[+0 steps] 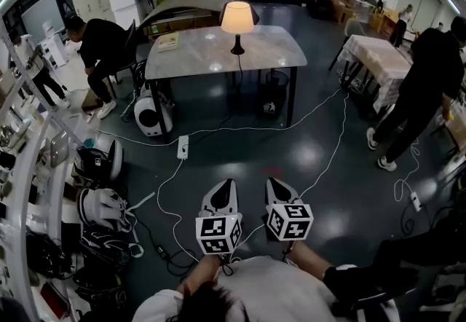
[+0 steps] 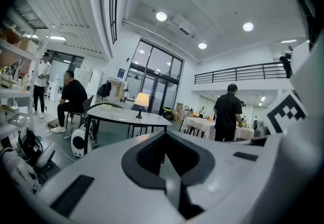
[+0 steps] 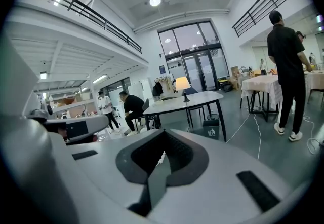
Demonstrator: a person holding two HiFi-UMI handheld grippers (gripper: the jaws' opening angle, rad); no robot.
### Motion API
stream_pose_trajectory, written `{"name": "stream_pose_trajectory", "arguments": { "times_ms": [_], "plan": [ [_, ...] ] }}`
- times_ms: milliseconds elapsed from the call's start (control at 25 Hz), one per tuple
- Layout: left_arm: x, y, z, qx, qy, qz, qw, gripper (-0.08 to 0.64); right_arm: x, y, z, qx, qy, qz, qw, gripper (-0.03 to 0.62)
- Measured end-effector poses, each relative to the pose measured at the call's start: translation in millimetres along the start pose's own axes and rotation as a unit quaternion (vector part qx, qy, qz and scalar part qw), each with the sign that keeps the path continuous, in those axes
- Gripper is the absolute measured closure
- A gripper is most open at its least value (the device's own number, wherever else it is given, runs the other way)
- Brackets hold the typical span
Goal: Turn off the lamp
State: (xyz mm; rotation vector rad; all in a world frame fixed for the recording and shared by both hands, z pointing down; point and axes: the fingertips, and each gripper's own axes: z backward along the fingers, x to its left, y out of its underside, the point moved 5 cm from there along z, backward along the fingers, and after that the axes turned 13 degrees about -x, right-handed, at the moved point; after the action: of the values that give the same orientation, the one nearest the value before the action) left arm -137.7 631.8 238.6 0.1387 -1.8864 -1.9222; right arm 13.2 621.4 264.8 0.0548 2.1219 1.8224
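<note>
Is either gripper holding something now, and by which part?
Nothing is held. The left gripper and right gripper are both shut, empty; the lamp stands untouched on the far table.

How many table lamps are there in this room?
1: a lit table lamp standing on the grey table straight ahead, around its middle. Others may be hidden beyond the frame.

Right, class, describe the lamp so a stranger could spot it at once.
Find the large pale table in the middle of the hall. The lamp stands on it. It is the only upright thing there: a glowing cream shade on a dark stem.
</note>
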Motion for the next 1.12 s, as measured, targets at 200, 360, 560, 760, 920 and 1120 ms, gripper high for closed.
{"name": "stream_pose_trajectory", "arguments": {
  "times_ms": [200, 360, 560, 760, 920, 1120],
  "plan": [
    [15, 1, -6, -0.001, -0.001, 0.006, 1.0, 0.552, -2, 6, 1, 0.006, 0.016, 0.004, 1.0, 0.594],
    [19, 7, -11, 0.0, 0.002, 0.014, 0.9999, 0.552, -11, 11, -2, 0.01, 0.032, 0.002, 0.999, 0.594],
    [24, 21, -32, 0.01, -0.01, 0.032, 0.9994, 0.552, -23, 21, -24, 0.023, 0.033, -0.009, 0.999, 0.594],
    [27, 24, -74, 0.017, -0.011, 0.022, 0.9996, 0.552, -38, 13, -66, 0.027, 0.014, -0.032, 0.999, 0.594],
    [30, 15, -115, 0.008, -0.013, 0.007, 0.9999, 0.552, -58, -1, -101, 0.019, 0.008, -0.036, 0.999, 0.594],
    [34, 14, -153, 0.003, -0.029, 0.007, 0.9996, 0.552, -82, -9, -135, 0.029, 0.0, -0.034, 0.999, 0.594]
  ]
}}
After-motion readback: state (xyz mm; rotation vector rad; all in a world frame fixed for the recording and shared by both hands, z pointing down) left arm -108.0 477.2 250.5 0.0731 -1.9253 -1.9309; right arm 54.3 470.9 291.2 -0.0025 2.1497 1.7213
